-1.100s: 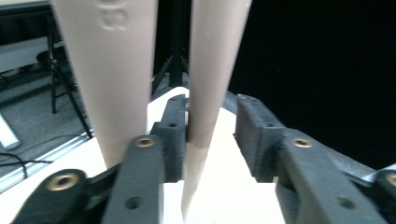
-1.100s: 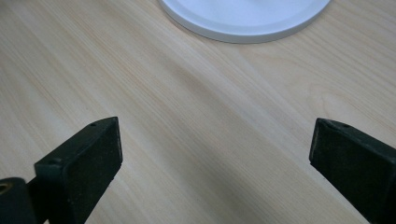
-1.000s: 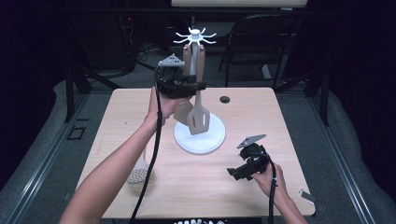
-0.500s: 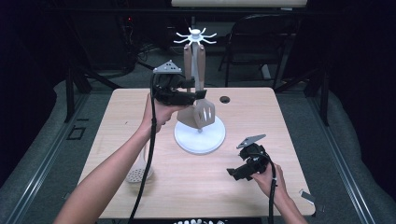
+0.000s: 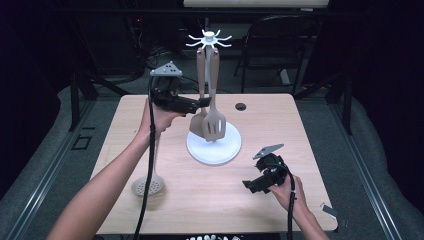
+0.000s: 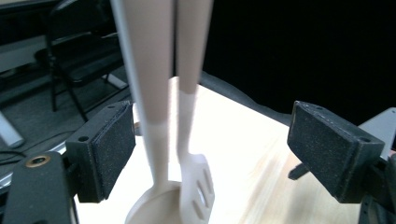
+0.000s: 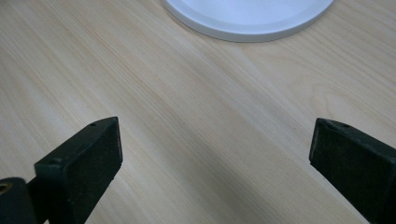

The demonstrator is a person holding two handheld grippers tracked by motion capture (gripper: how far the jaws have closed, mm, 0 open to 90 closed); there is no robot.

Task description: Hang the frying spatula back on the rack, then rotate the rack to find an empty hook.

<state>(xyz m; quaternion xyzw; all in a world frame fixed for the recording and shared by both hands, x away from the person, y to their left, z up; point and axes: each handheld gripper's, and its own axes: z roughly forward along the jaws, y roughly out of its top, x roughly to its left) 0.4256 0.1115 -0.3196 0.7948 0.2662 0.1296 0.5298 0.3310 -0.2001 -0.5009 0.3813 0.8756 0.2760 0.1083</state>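
Note:
A white hook stand (image 5: 210, 37) rises from a round base (image 5: 214, 149) at the table's middle. Two beige utensils hang from it: a spoon (image 5: 198, 125) and a slotted spatula (image 5: 215, 123). My left gripper (image 5: 201, 103) is held up at the left of their handles, open. In the left gripper view the spoon handle (image 6: 148, 70) and the spatula handle (image 6: 189, 70) stand between the wide-apart pads (image 6: 109, 149), touching neither. My right gripper (image 5: 251, 185) is low over the table's front right, open with nothing in it (image 7: 215, 154).
A beige skimmer (image 5: 147, 186) lies on the table at the front left, under the left forearm. A small dark hole (image 5: 241, 106) sits near the table's far edge. The stand's white base (image 7: 247, 18) lies just ahead of the right gripper.
The left gripper has drawn back a little to the left of the stand, and the two hanging utensils have settled side by side. The right gripper has stayed put.

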